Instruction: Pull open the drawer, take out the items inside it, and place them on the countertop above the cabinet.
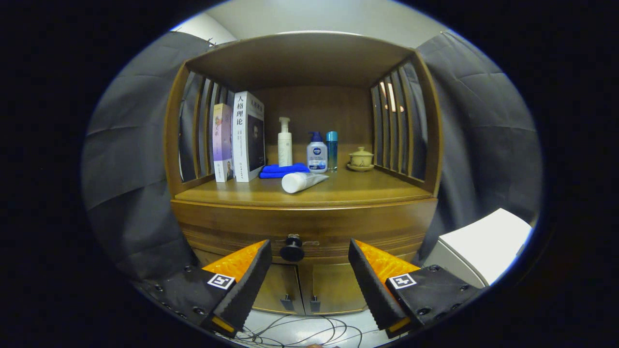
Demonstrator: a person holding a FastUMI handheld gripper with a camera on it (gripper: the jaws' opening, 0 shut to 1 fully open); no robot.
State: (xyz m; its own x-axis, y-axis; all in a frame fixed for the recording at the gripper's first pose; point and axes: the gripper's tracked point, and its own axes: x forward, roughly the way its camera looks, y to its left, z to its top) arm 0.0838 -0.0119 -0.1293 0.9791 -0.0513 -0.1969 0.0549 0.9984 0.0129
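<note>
1. Tool (309, 256) fingers spread apart, gripping nothing.
2. Drawer (300, 227) closed; knob (292, 248) just ahead, between fingers.
3. Tube (302, 181) lies on tabletop (377, 191).
4. Any pull: centre on knob, draw straight.

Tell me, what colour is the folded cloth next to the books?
Blue. The cloth shows best in the gripper view.

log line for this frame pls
hand-held gripper: open, holds nothing | drawer: shut, knob between fingers, just ahead | countertop: tube, blue cloth, bottles, books
</note>
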